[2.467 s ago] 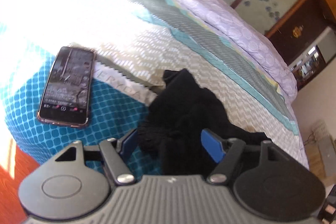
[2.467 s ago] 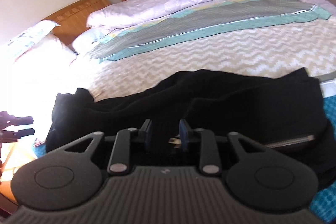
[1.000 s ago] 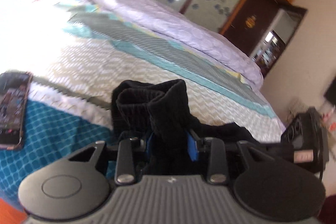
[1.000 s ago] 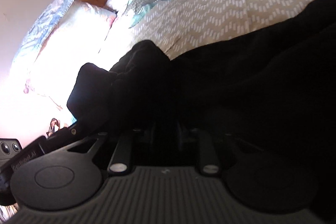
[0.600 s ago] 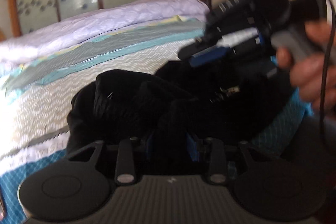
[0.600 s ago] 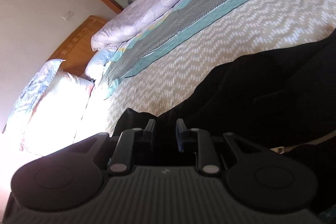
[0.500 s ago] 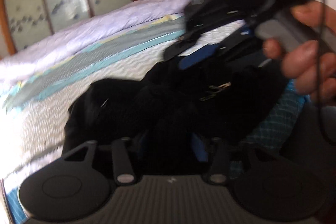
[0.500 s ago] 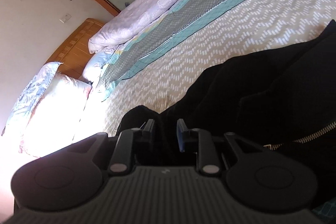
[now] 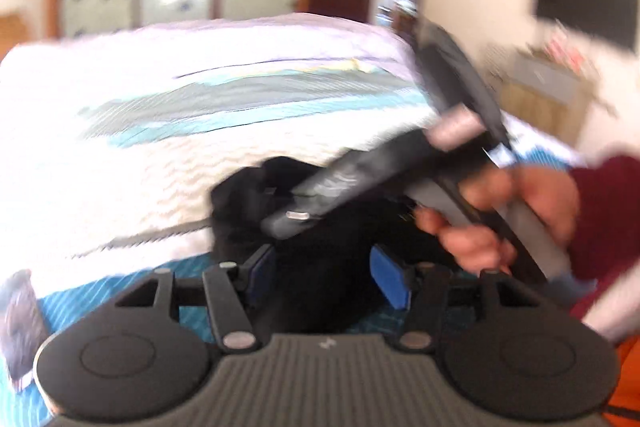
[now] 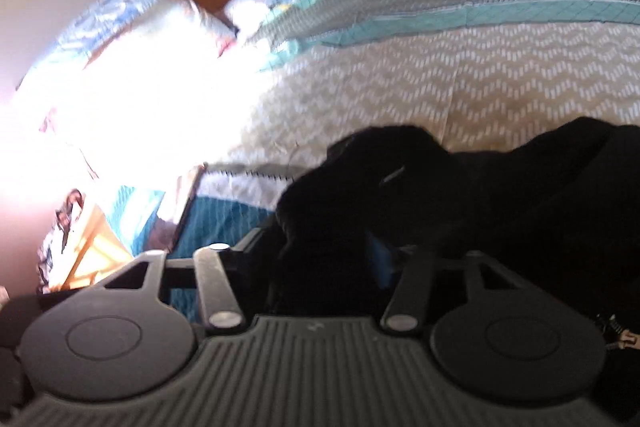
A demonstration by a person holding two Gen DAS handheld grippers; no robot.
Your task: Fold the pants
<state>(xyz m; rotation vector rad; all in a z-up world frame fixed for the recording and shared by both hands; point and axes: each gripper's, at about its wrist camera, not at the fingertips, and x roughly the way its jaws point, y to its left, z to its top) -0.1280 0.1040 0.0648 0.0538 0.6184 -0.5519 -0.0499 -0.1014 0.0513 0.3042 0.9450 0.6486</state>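
Folding pants (image 9: 320,267) | bunched on the bed (image 10: 480,67), between both sets of fingers | left gripper (image 9: 326,273) spread, released | right gripper (image 10: 320,259) spread, grasping nothing | fold unfinished, smoothing left

Both grippers let go of the pants

The left gripper (image 9: 326,273), clamped on the black pants (image 9: 320,291) a second ago, now has its blue fingers (image 9: 390,281) spread wide; the right gripper (image 10: 320,259) has opened too, with cloth bunched between its fingers, and now reaches across the left view.
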